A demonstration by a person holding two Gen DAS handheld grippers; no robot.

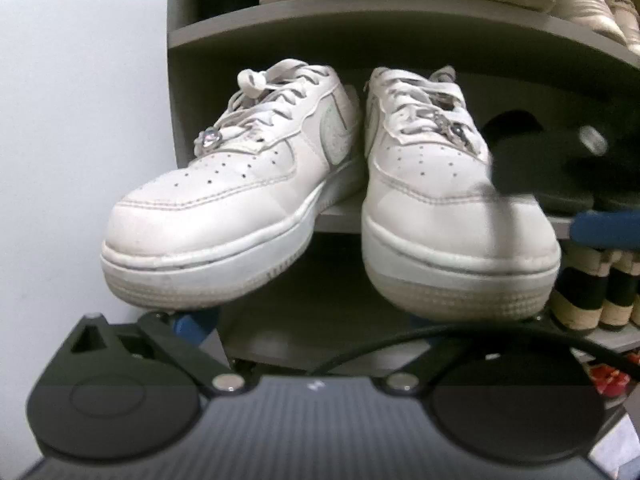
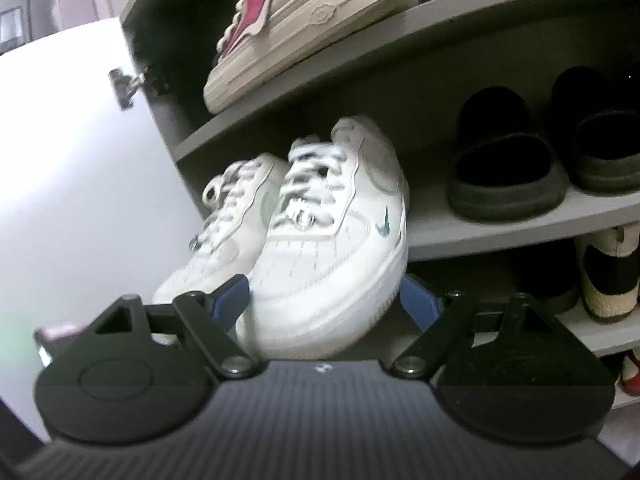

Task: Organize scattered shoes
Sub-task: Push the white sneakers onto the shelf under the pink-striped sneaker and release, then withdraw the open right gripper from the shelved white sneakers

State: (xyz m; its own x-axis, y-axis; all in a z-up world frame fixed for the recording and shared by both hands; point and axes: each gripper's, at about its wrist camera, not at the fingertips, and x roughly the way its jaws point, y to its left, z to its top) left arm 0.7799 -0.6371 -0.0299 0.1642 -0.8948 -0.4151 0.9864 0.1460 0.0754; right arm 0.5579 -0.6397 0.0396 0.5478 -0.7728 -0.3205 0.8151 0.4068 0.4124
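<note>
On the grey cabinet's middle shelf, counted two white sneakers side by side at its left end, toes overhanging its front edge: wall-side sneaker and outer sneaker. Counted two black slides on the same shelf, to the sneakers' right. Spotted one cream sneaker with a pink swoosh on the board above that shelf. Found the right gripper spread wide, blue fingers flanking the outer sneaker's toe, no squeeze visible. Found the left gripper just below that shelf's edge, linkages splayed wide, fingertips hidden under both soles, gripping nothing.
</note>
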